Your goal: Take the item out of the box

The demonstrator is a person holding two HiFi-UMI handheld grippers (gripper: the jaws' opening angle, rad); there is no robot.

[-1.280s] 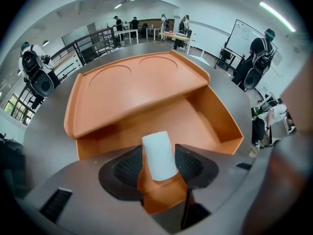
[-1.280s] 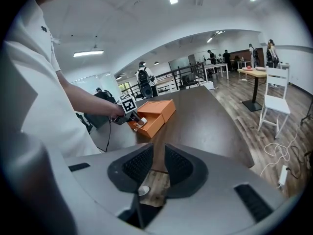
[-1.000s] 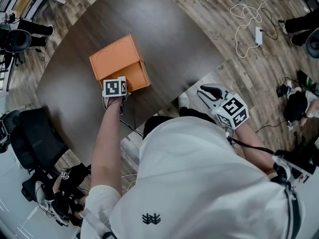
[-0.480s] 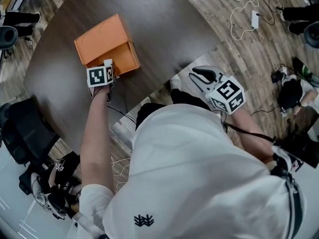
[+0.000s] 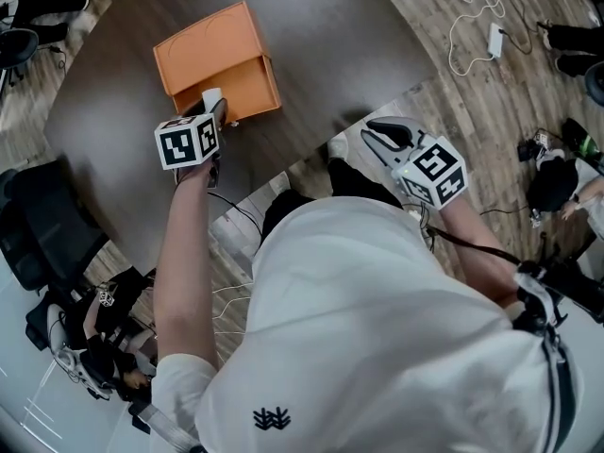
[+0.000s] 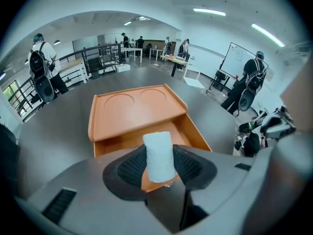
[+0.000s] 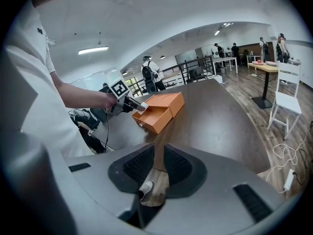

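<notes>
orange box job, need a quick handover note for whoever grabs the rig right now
Left tool: shut on the white item; its jaws have just been closing on it.
Right tool: jaws a narrow gap apart, nothing between, held off to the side of the table.
Orange box: open on the table, lid tipped back.
Done: item gripped and held up over the box's near edge.
Left: probably carry it clear of the box and set it down.

Orange box (image 6: 137, 112) looks smooth matt card, white item (image 6: 159, 155) matt, table (image 5: 359, 36) dark wood-grain.
</notes>
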